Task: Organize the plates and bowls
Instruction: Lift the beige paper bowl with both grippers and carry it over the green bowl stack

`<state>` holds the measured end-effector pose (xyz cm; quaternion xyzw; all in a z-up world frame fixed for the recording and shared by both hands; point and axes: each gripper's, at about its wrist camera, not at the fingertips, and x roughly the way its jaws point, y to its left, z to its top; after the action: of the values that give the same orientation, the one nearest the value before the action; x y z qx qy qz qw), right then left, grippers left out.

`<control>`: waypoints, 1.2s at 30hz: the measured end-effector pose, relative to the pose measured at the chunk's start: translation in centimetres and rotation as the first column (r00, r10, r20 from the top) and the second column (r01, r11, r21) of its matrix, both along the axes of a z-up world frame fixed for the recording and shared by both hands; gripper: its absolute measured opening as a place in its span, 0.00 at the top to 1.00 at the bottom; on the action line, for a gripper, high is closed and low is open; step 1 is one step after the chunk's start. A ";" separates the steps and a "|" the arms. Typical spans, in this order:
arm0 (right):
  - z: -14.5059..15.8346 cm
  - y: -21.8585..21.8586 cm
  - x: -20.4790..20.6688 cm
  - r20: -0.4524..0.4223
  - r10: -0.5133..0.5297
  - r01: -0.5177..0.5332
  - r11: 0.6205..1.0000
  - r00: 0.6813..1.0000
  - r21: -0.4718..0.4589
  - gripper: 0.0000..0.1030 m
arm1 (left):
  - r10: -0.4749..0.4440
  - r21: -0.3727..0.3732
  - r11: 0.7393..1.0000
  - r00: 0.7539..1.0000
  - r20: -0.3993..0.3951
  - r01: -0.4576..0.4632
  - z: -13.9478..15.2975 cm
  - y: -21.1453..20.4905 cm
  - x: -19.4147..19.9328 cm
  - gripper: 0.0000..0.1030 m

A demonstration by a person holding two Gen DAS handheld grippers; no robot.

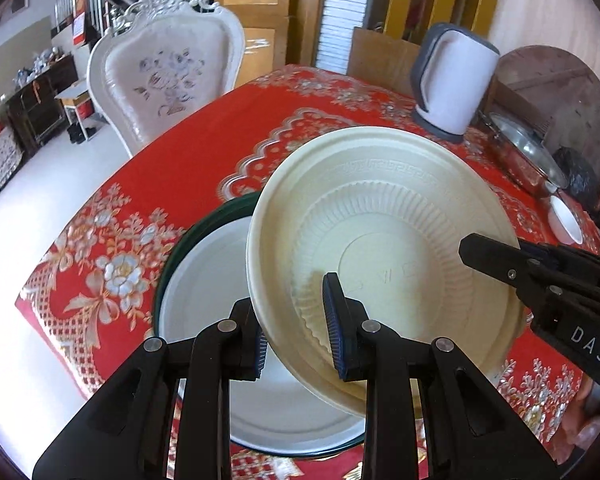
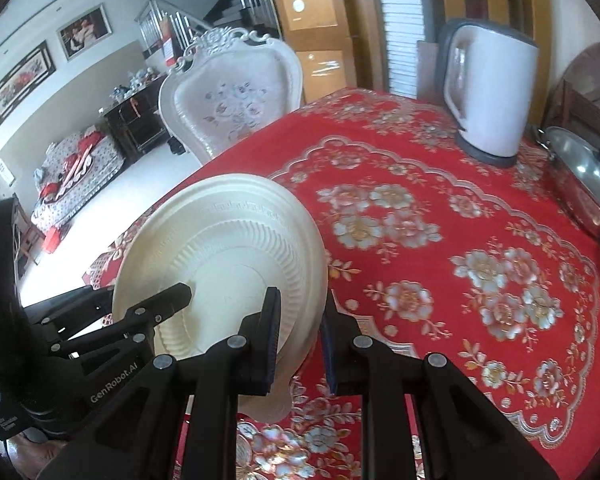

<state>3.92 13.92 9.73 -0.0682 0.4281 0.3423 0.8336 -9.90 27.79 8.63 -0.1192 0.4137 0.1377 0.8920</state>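
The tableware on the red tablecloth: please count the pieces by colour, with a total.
Cream: 1, the ribbed cream bowl held by both grippers' jaws.
White with green rim: 1, the white plate under it.
White: 1, the small white bowl at the right edge.
Total: 3

A tilted cream ribbed plate (image 1: 384, 240) is lifted above a green-rimmed white plate (image 1: 204, 272).

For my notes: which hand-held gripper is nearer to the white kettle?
Right. The right hand-held gripper grips the cream bowl on the kettle side; the left grips its far side.
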 end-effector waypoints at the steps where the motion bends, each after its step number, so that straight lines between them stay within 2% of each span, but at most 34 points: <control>1: -0.1 0.2 -0.1 -0.002 0.006 -0.006 1.000 1.000 -0.001 0.81 | 0.008 0.001 1.000 1.000 -0.003 -0.008 -0.1 0.3 -0.2 0.76; 14: -1.9 4.0 -1.4 -0.030 0.065 -0.066 0.997 0.997 -0.047 0.81 | 0.057 0.003 0.998 0.998 -0.040 -0.056 -2.0 2.6 -1.9 0.76; 36: -2.5 4.4 -1.6 -0.047 0.063 -0.066 0.996 0.997 -0.067 0.81 | 0.064 0.053 0.997 0.998 -0.023 -0.063 -2.1 2.4 -2.2 0.76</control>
<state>2.31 18.35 7.28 -0.1027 0.4559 0.3559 0.8093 -12.08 30.20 6.57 -0.1072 0.4169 0.1780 0.8849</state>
